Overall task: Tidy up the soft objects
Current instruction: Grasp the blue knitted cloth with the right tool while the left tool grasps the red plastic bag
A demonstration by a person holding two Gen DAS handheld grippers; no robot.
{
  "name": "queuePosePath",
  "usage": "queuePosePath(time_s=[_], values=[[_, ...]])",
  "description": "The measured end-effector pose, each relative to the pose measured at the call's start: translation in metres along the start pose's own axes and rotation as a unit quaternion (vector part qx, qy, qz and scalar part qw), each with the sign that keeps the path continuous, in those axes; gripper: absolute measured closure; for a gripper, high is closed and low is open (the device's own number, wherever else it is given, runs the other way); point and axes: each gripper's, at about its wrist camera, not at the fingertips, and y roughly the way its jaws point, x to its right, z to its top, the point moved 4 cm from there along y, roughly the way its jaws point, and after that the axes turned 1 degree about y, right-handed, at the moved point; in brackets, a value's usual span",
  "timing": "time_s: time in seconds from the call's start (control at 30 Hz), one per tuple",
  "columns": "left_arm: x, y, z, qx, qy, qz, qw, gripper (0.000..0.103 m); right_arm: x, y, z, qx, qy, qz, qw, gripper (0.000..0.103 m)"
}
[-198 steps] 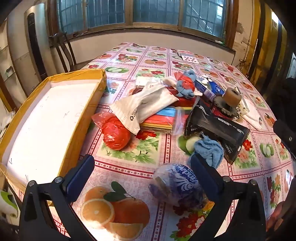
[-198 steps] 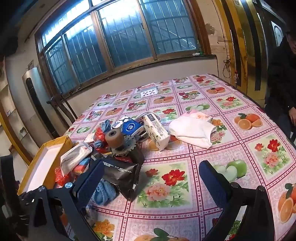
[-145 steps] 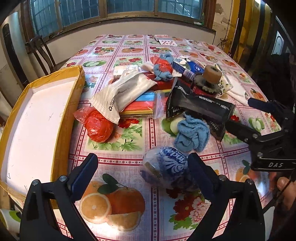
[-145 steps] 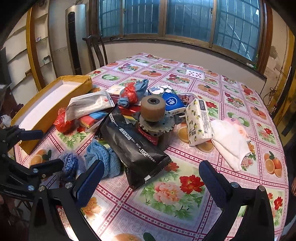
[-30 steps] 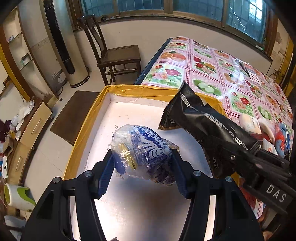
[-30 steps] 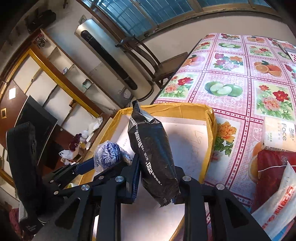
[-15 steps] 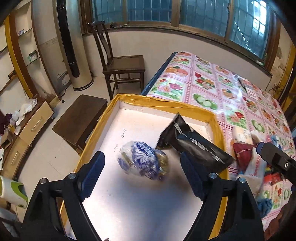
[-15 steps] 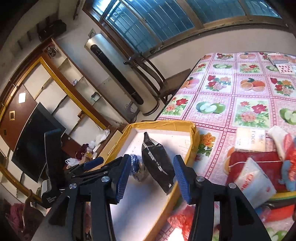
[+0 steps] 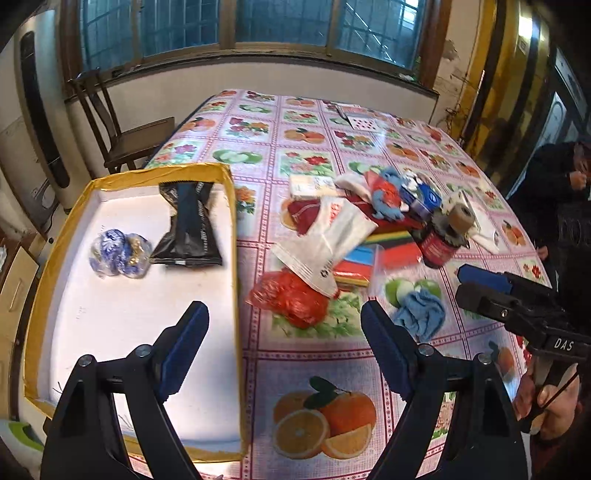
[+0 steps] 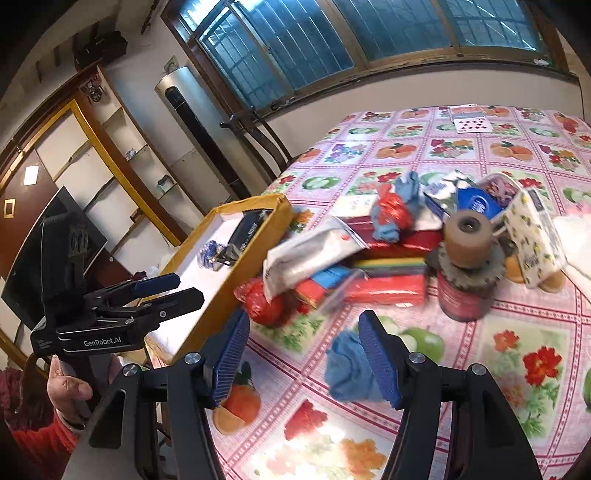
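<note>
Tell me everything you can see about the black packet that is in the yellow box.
The black packet is a glossy, crinkled foil-like pouch with pale lettering too blurred to read. It lies flat on the white floor of the yellow box, near the far right corner, pinched in at its middle. Its near left corner touches the clear bag of blue wrapped things. No gripper holds it.

We get cool daylight from the windows (image 9: 236, 26) ahead of the tool, leaving the room fairly bright. The white floor of the box (image 9: 122, 295) glares nearly blank, and the glossy worktop (image 9: 332, 155) carries pale sheen. Motion blur smears the white bag (image 10: 314, 254) and the blue cloth (image 10: 351, 365). Both views bow hard at the edges, with dark corners.
</note>
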Motion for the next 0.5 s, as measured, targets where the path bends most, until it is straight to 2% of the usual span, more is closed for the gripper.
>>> queuePosePath(time_s=[0.07, 0.2, 0.37, 0.5], values=[[0.011, 0.004, -0.006, -0.003, 0.015, 0.003, 0.9999, 0.018, 0.012, -0.004, -0.007, -0.002, 0.010, -0.002, 1.000, 0.038], [0.015, 0.011, -0.012, -0.012, 0.008, 0.002, 0.9999, 0.018, 0.021, -0.012, -0.016, 0.002, 0.013, -0.008, 1.000, 0.038], [0.012, 0.021, -0.014, -0.016, 0.000, 0.034, 0.9993, 0.018, 0.021, -0.005, -0.019, -0.006, 0.001, -0.027, 1.000, 0.037], [0.015, 0.029, -0.014, -0.023, -0.004, 0.018, 0.9996, 0.018, 0.020, 0.004, -0.023, -0.020, -0.021, -0.057, 0.998, 0.037]])
